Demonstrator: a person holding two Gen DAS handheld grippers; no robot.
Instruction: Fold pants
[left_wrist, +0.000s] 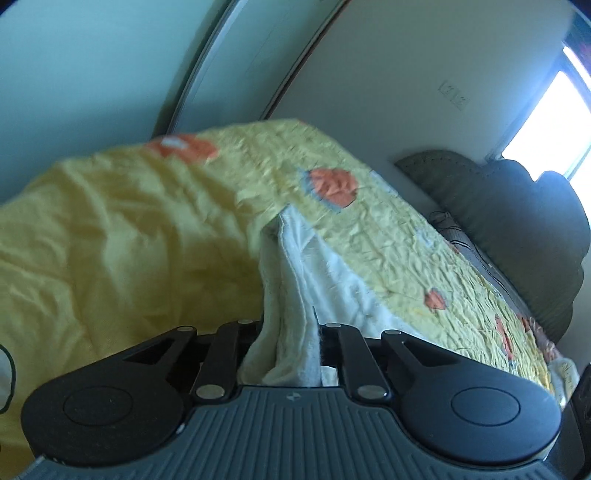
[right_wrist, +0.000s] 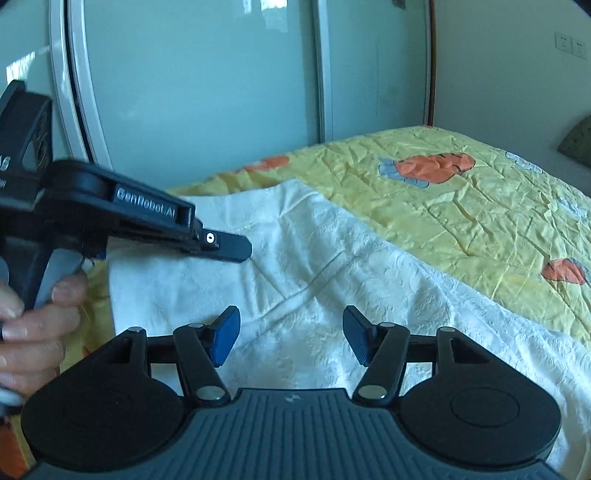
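- While your left gripper (left_wrist: 290, 343) pinches the white pants' (right_wrist: 332, 266) edge, your right gripper (right_wrist: 291, 334) gapes.
- Pants run upper left to lower right on the yellow bedspread (right_wrist: 461, 206).

left wrist: close, tilted over bedspread (left_wrist: 388, 229) | right wrist: farther, low, sharing it

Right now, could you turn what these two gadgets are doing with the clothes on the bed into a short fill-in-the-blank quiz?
1. The pants lying on the bed are ____ in colour.
2. The left gripper is ____ on a bunch of the pants.
3. The right gripper hovers with its blue pads ____.
4. The yellow bedspread carries orange ____ pictures.

Missing words: white; shut; open; carrot
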